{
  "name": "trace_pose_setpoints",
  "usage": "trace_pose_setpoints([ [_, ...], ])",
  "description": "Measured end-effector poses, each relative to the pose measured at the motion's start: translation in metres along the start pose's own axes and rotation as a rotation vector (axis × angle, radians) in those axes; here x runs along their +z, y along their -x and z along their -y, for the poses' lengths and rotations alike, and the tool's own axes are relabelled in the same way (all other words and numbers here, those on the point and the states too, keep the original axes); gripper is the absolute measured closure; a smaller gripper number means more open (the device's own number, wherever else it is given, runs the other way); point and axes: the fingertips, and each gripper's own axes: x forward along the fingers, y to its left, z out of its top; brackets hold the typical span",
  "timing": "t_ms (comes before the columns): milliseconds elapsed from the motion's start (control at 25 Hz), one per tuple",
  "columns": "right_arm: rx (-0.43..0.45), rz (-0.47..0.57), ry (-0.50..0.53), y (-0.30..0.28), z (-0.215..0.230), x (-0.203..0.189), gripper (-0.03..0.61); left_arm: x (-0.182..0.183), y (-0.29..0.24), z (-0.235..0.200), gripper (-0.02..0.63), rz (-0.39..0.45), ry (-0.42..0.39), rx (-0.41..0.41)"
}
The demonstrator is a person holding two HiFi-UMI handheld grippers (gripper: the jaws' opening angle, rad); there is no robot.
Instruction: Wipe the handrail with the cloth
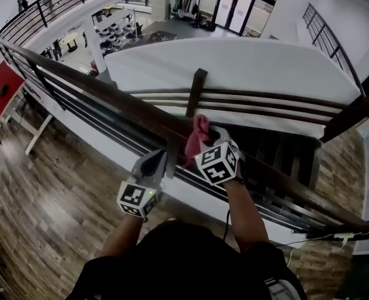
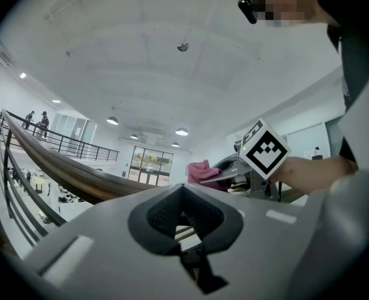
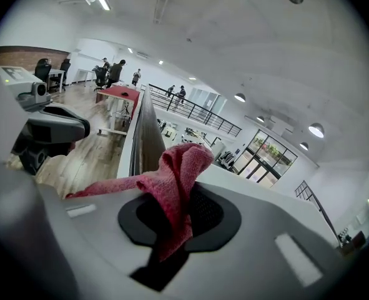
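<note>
The dark handrail (image 1: pixel 109 95) runs slantwise from the far left down to the near right. Thin bars hang under it, and beyond it is an open drop to a lower hall. A white wall top (image 1: pixel 234 64) lies just past the rail, and stairs (image 1: pixel 284 155) go down on the right. On this side there is bare wood floor (image 1: pixel 59 186), with a red table (image 1: pixel 0 95) well off to the left.

The person leans over the rail with both forearms reaching forward. The right gripper (image 1: pixel 210 140) is up at the rail top, its jaws closed tight on the red cloth (image 1: pixel 198 135). The cloth is bunched on the rail and stands up past the jaw tips. The left gripper (image 1: pixel 154 162) sits just beside it, a little lower, near the rail's near side. Its jaws are pressed together with nothing between them.
</note>
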Motion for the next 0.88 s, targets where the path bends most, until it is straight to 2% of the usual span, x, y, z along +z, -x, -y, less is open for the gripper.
trace_pose_setpoints([
  [360,-0.054,-0.039,-0.049,0.027,0.023,-0.04,0.53,-0.007,-0.016,0.039,0.615,-0.021,0.0,-0.082],
  [880,-0.055,-0.077,-0.065,0.072,0.049,-0.096,0.529,-0.008,-0.044,0.114,0.615,-0.018,-0.019,-0.145],
])
